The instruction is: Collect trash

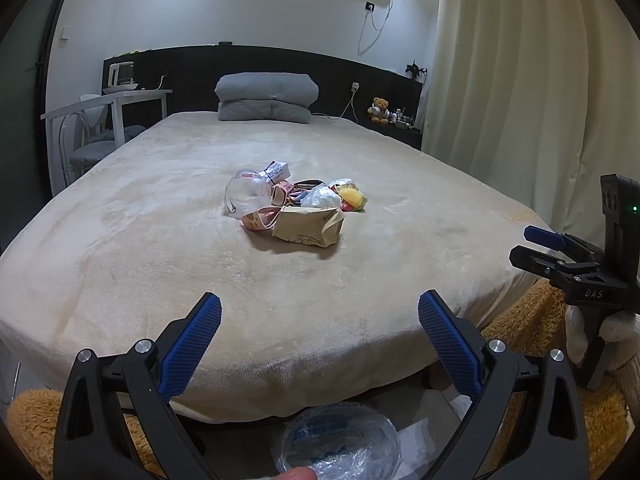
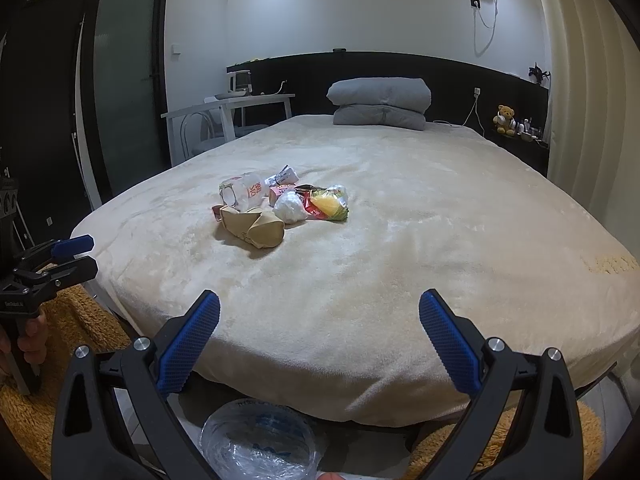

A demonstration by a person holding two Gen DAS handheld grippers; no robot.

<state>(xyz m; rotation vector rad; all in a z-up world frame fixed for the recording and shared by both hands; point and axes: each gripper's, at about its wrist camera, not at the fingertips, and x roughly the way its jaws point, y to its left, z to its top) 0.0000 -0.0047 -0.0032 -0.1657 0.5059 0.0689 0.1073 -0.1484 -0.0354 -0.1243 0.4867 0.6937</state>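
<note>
A pile of trash lies on the bed, ahead of the fingers. A folded quilt sits behind it, farther from the fingers.

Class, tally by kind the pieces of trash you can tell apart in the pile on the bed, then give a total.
Clear plastic bottle: 1
Brown paper bag: 1
Crumpled white plastic: 1
Yellow and red snack packet: 1
Small white box: 1
Pink wrappers: 2
Total: 7, though more may hide within the pile.
</note>
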